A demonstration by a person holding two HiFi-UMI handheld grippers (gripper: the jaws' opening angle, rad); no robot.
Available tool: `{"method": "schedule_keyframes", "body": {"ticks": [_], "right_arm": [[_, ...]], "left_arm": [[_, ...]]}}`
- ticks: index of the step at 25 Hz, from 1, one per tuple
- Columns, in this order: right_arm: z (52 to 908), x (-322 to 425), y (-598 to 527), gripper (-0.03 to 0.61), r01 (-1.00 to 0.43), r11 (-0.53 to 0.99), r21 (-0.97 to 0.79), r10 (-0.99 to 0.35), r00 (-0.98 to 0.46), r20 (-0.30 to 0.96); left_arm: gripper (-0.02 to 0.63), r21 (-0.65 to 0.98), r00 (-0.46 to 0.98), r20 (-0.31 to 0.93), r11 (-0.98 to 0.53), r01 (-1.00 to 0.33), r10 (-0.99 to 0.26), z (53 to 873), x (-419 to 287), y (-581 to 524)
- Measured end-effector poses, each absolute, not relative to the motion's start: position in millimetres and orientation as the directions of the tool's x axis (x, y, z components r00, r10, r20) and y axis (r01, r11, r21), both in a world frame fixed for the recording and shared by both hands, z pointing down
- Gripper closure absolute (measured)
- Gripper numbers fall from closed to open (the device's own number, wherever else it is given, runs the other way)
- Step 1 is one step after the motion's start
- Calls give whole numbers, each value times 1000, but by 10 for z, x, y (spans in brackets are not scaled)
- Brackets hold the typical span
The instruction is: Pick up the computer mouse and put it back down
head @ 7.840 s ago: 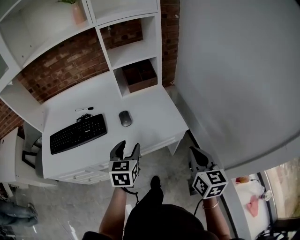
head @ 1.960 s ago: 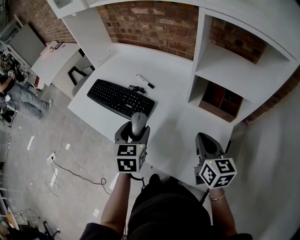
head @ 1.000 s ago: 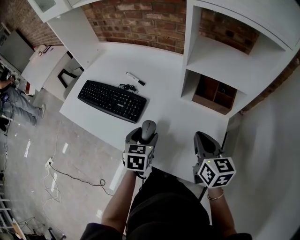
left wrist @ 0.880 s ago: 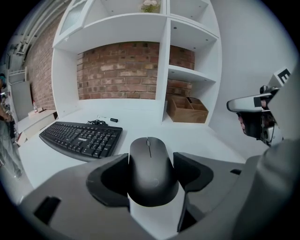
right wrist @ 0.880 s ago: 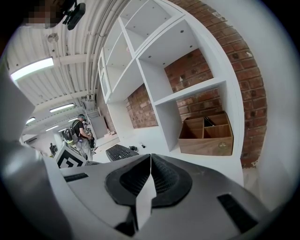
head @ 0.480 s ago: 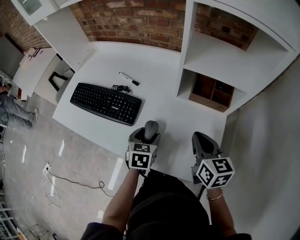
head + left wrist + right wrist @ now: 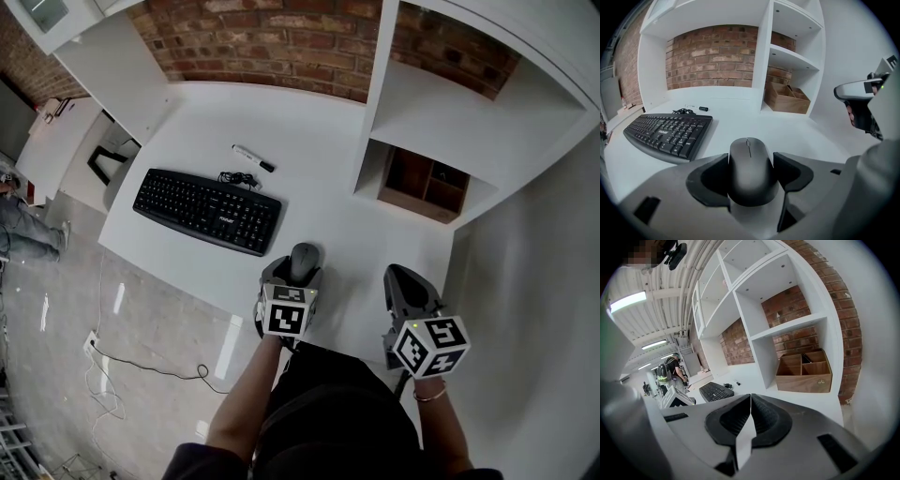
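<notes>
My left hand-held gripper [image 7: 298, 270] clamps the dark grey oval computer mouse [image 7: 750, 161] at the near edge of the white surface [image 7: 319, 159]; my right hand-held gripper [image 7: 750, 423] is closed, empty.

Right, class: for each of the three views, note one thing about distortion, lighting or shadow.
Head view: shelves bow, light soft and even, faint shadow by the mouse. Left gripper view: black fisheye corners, keyboard sharp. Right gripper view: heavy curvature, bright ceiling light, mosaic patch top left.

Grey mouse [image 7: 749, 164] between jaws, possibly aloft
</notes>
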State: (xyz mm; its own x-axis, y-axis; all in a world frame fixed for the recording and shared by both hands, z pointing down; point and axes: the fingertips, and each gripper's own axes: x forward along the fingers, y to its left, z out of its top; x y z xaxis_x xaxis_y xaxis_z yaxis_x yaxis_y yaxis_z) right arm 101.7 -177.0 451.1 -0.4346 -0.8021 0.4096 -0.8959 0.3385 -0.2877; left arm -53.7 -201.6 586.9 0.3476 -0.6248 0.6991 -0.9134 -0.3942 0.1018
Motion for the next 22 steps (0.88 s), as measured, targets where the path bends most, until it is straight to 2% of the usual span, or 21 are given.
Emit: {"method": "schedule_keyframes", "body": {"ticks": [22], "right_arm": [[4553, 1001, -1870, 574, -895, 336, -293, -798, -436, 415]], "left_arm": [[318, 78, 342, 713, -416, -906, -612, 6010, -482, -2059]]}}
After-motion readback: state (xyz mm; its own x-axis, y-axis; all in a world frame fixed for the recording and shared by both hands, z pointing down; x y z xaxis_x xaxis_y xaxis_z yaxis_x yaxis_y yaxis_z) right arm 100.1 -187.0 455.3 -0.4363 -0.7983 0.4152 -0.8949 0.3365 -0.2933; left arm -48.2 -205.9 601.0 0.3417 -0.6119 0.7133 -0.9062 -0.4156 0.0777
